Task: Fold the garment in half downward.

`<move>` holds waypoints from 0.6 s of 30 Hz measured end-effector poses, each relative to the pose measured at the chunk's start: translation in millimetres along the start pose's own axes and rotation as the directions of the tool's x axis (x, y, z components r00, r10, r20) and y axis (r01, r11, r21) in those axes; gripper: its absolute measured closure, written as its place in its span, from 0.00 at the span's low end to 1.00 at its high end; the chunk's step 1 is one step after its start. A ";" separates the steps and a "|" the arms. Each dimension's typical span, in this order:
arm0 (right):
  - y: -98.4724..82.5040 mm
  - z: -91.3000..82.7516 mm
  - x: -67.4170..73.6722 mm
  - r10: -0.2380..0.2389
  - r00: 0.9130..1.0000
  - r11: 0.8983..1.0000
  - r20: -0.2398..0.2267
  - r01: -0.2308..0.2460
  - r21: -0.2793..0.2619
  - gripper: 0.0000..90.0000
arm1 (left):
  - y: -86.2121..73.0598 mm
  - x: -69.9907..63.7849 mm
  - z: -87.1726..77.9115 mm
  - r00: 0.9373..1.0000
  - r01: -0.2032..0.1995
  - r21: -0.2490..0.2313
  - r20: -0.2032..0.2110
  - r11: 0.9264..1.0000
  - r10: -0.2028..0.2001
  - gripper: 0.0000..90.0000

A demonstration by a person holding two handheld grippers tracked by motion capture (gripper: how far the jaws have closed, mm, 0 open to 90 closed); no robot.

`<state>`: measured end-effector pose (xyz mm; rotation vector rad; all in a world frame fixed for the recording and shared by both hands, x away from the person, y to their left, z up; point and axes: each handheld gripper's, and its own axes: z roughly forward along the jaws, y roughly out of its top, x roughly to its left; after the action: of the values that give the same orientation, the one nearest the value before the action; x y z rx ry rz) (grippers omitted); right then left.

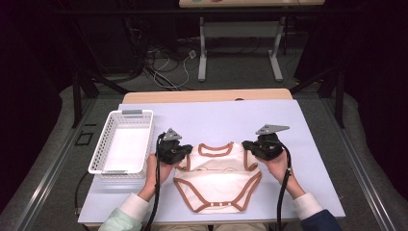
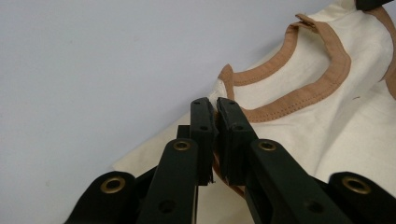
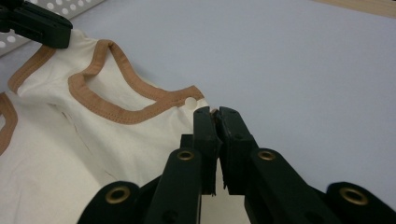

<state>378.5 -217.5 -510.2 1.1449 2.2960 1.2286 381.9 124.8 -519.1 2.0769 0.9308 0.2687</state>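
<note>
The lilac worktop [image 1: 308, 159] had a white basket [image 1: 123, 142] on its left side. A cream bodysuit [image 1: 216, 185] with tan trim lay flat near the front edge. Left tongs [image 2: 215, 108] and right tongs [image 3: 215, 114] were each clamped on a shoulder, probably right at the trim.

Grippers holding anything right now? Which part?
Both pinch the baby bodysuit: left gripper at one shoulder edge, right gripper at the other.
</note>
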 end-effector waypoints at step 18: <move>-11.9 -8.3 16.7 -0.032 0.999 0.999 -0.040 0.033 0.037 0.95 | -16.4 -10.7 -14.1 1.000 -0.010 0.049 0.022 0.999 0.008 0.95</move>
<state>356.9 -213.2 -513.1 1.1013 2.3665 1.2112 359.0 132.2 -521.2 2.1256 0.9237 0.2292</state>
